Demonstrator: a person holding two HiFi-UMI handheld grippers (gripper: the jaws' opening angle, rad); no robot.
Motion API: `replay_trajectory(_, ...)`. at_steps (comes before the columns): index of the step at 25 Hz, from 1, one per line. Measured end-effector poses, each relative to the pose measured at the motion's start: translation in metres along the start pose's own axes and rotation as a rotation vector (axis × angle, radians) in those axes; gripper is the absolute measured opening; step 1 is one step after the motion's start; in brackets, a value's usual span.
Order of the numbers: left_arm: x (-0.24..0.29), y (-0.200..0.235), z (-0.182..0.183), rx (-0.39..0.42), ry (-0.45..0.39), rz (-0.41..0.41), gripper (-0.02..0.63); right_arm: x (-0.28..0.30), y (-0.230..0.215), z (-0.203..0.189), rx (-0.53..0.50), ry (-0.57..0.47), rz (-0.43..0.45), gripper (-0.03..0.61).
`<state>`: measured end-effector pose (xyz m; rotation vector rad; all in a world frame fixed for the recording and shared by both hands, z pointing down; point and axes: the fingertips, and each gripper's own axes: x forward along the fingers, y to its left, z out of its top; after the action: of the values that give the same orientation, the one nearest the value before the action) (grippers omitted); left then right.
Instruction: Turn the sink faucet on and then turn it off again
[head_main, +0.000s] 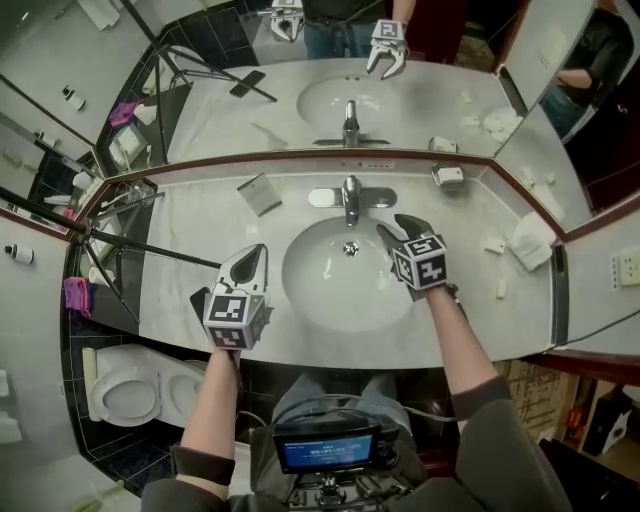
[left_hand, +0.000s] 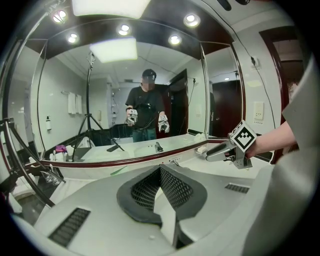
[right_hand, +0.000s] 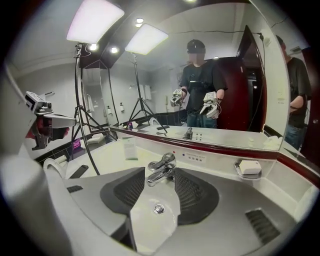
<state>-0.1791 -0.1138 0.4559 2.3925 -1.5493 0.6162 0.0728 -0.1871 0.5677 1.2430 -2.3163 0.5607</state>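
Note:
A chrome faucet with a single lever stands at the back of the white sink basin. My right gripper hovers over the basin's right side, just right of the spout and apart from it. It is open with nothing between its fingers. In the right gripper view the faucet lies straight ahead between the spread pads, above the drain. My left gripper is shut and empty over the counter at the basin's left. Its pads meet in the left gripper view.
A soap dish sits at the back right of the counter and a small card at the back left. A folded towel lies far right. A tripod crosses the left end, with a toilet below it. A mirror backs the counter.

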Motion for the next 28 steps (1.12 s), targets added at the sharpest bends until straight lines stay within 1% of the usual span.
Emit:
replay_trajectory(1,0.001,0.001,-0.002,-0.001,0.003,0.002,0.002,0.006,0.003,0.000,-0.006,0.007,0.007,0.213)
replay_trajectory(7,0.003,0.003,-0.011,-0.007,0.014,-0.004,0.002,0.032,0.015,-0.001,-0.017,0.031,0.025,0.222)
replay_trajectory(10,0.005,0.010,-0.025,0.011,0.015,0.013,0.002,0.044,0.016,-0.005,-0.013,0.046,0.023,0.236)
replay_trajectory(13,0.003,0.006,-0.026,0.006,0.026,0.001,0.002,0.058,0.020,-0.006,0.000,0.057,0.033,0.259)
replay_trajectory(18,-0.001,0.006,-0.031,0.002,0.045,-0.011,0.002,0.084,0.025,-0.010,0.053,0.075,0.039,0.264)
replay_trajectory(22,-0.002,0.011,-0.040,0.005,0.058,-0.011,0.002,0.100,0.023,-0.016,0.107,0.083,0.014,0.265)
replay_trajectory(26,-0.004,0.015,-0.049,0.007,0.073,-0.012,0.002,0.111,0.016,-0.029,0.113,0.109,-0.085,0.267)
replay_trajectory(28,-0.005,0.017,-0.053,0.008,0.080,-0.012,0.002,0.117,0.015,-0.030,0.107,0.112,-0.120,0.261)
